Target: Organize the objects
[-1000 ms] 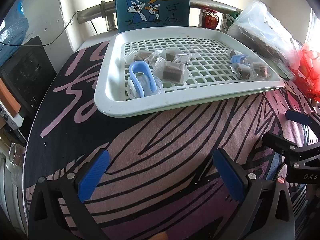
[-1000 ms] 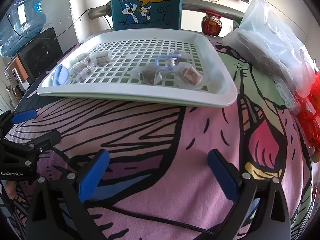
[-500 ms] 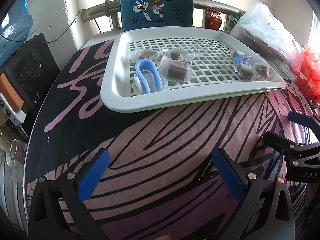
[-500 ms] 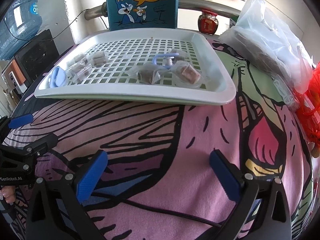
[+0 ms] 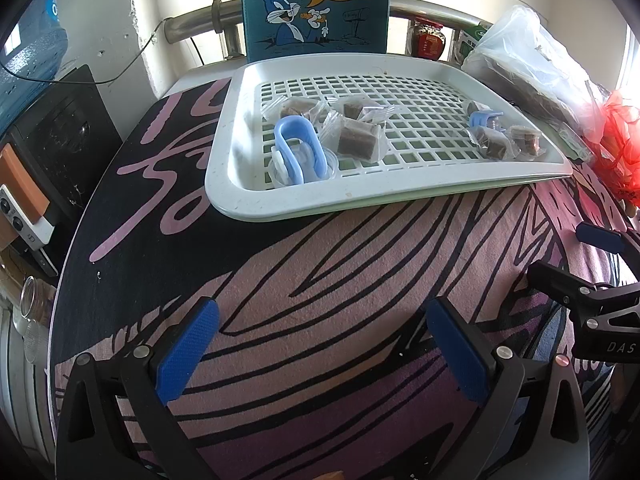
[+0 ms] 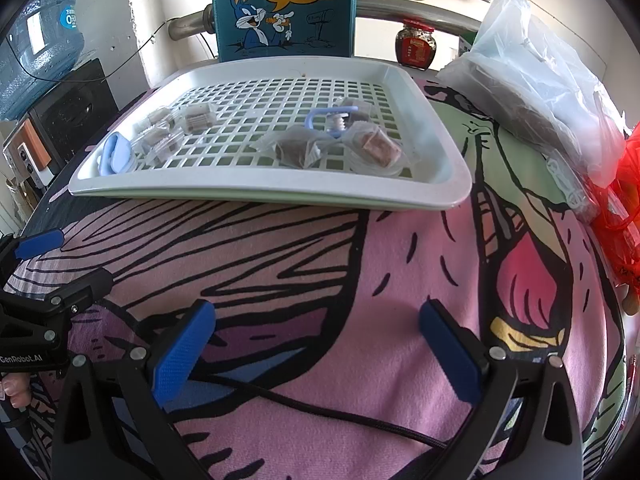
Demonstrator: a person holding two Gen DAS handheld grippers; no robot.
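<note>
Only my right view shows the cable [image 6: 320, 404] under my spread, empty right tool [image 6: 316, 344]; my left tool [image 5: 320, 344] gapes too, short of the tray [image 5: 280, 200] holding wrapped sweets [image 5: 356, 140] toward the surface's far edge.

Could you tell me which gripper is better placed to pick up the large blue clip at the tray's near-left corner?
Left. The blue clip lies almost straight ahead of the left gripper, whose jaws are open. From the right gripper it sits far to the side.
</note>
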